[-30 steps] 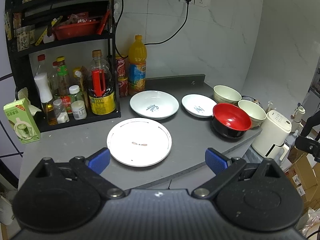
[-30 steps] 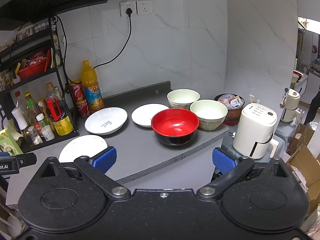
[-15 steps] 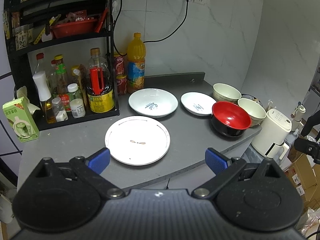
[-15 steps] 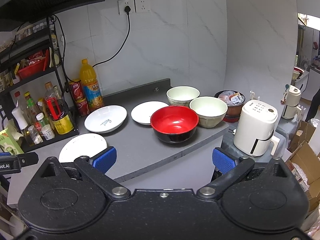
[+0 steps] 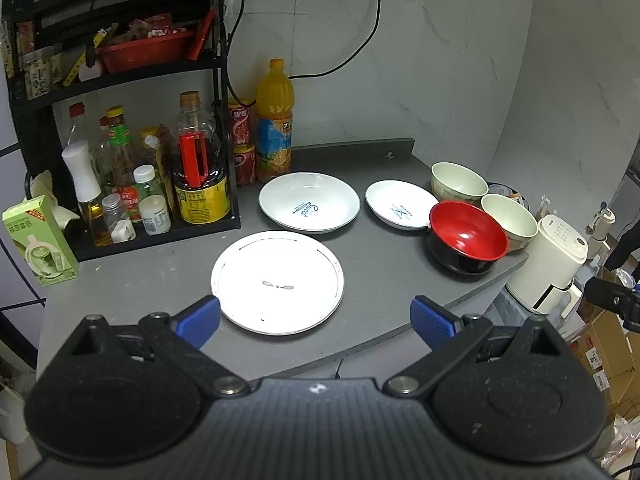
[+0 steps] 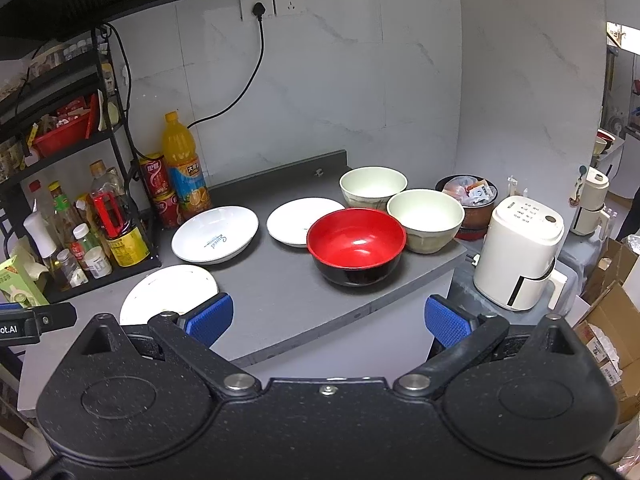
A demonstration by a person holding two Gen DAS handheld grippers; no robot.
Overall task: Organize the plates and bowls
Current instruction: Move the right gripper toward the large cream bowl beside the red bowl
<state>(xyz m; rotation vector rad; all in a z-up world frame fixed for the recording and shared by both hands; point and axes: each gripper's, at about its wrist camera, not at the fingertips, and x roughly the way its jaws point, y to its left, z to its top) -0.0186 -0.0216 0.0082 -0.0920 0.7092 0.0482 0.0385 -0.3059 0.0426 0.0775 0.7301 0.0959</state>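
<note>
On the grey counter (image 5: 380,280) lie a flat white plate (image 5: 278,282) at the front, a deep white plate (image 5: 309,201) behind it and a small white plate (image 5: 401,204) to the right. A red-and-black bowl (image 5: 467,237) and two cream bowls (image 5: 508,220) (image 5: 458,178) stand at the right end. My left gripper (image 5: 316,320) is open and empty, just short of the flat plate. My right gripper (image 6: 328,318) is open and empty, in front of the red bowl (image 6: 356,245). The deep plate (image 6: 215,234) and flat plate (image 6: 168,292) show in the right wrist view.
A black rack (image 5: 120,80) with several bottles stands at the back left. An orange juice bottle (image 5: 274,120) and red cans (image 5: 242,140) stand by the wall. A green carton (image 5: 38,240) is at the far left. A white appliance (image 6: 520,252) stands beyond the counter's right edge.
Both grippers have moved slightly closer to the counter; the dishes look a little larger. No dish has moved. Both grippers stay open.
</note>
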